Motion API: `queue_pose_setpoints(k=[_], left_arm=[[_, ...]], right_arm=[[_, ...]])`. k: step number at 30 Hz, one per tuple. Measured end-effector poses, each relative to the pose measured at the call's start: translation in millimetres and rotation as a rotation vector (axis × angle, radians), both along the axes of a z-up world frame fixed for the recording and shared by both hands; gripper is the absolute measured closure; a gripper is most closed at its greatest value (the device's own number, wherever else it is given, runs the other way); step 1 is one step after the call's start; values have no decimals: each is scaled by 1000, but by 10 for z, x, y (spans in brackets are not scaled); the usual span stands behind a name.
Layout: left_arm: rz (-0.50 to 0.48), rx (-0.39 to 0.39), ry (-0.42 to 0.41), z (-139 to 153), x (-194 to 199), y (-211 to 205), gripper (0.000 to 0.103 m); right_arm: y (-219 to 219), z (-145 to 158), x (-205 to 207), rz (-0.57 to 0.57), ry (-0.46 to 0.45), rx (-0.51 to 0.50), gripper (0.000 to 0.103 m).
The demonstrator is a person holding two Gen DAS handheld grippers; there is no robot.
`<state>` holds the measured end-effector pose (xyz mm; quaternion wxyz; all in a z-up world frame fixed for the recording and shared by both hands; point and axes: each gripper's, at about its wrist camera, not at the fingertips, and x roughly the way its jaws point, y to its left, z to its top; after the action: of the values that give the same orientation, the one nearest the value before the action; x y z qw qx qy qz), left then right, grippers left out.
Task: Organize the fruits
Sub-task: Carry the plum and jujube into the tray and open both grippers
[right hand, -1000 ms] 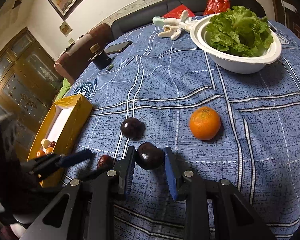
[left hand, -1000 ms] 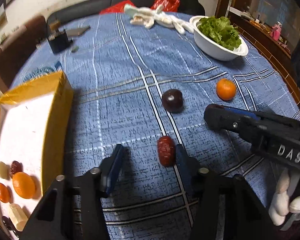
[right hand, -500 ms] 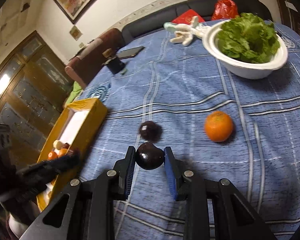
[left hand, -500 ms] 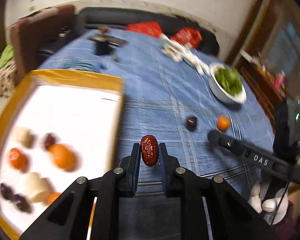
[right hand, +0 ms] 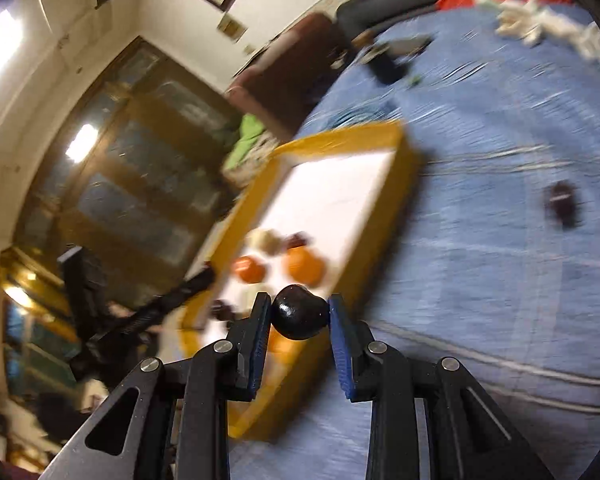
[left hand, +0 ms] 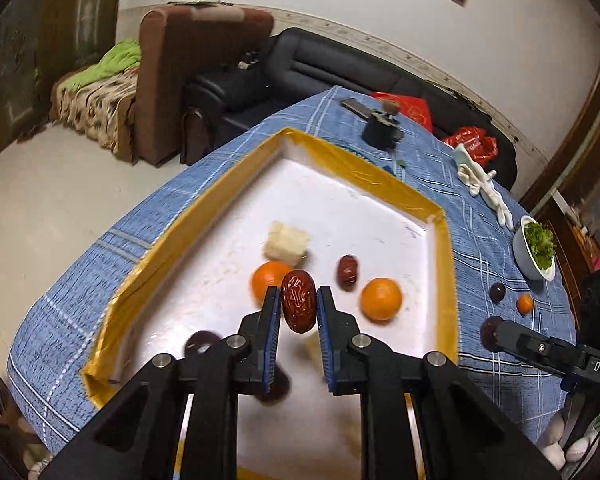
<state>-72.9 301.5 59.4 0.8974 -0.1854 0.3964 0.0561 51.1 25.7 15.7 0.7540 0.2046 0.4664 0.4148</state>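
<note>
My left gripper (left hand: 298, 310) is shut on a red date (left hand: 298, 306) and holds it above the yellow-rimmed white tray (left hand: 364, 176). In the tray lie two oranges (left hand: 381, 299), another red date (left hand: 347, 271), a pale chunk (left hand: 286, 241) and dark fruit, partly hidden by my fingers. My right gripper (right hand: 299, 316) is shut on a dark plum (right hand: 299, 317) near the tray's rim (right hand: 380, 236); it also shows in the left wrist view (left hand: 496, 330). A dark plum (left hand: 497, 291) and a small orange (left hand: 524, 303) lie on the blue tablecloth.
A white bowl of lettuce (left hand: 536, 248) stands at the far right. A black object (left hand: 381, 131), a phone (left hand: 356, 106), white gloves (left hand: 482, 180) and red bags (left hand: 472, 142) lie at the table's far end. A sofa and an armchair (left hand: 188, 80) stand beyond the edge.
Both grippers lifted their fruit off the cloth and swung left. The left now holds the date over the tray; the right has carried the plum up to the tray's rim.
</note>
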Motion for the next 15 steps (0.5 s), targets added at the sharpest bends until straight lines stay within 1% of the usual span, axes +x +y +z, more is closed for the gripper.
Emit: queue_pose_setpoints(k=[2,5,6,7,8,9,10,11,12,13,15], left_arm=[[9,-18,3,-46,-23,77,86],[20,-52,5,-89,-38,159,85],[23,-62,7,-103,-48,184,81],[28,-73,8,-108,-60,211,74],[35,-85,5,-105,-80,241,55],[44,-96,-5,-90,-105,269,44],[49,-101,-15,-71,-128,287,43],[50,-106,-24,-51,-151,301,42],[49,-113,-32,-24,-171,312,39],[49,-119,-38,-3,-186,318,36],[46,-131,-53,45,-220,314,35]], right_arm=[[205,-21,7,25,14,-2,70],[505,-63,20,44,5,-57,69],[576,-75,24,49,5,-67,69],[645,-87,26,52,3,-80,69],[706,-91,40,50,-6,-101,69],[755,-99,41,45,-16,-121,63],[771,-102,44,42,-24,-132,49],[804,-99,39,36,-33,-139,41],[825,-87,31,29,-42,-137,30],[845,-76,27,23,-51,-135,28],[861,-50,32,21,-58,-139,28]])
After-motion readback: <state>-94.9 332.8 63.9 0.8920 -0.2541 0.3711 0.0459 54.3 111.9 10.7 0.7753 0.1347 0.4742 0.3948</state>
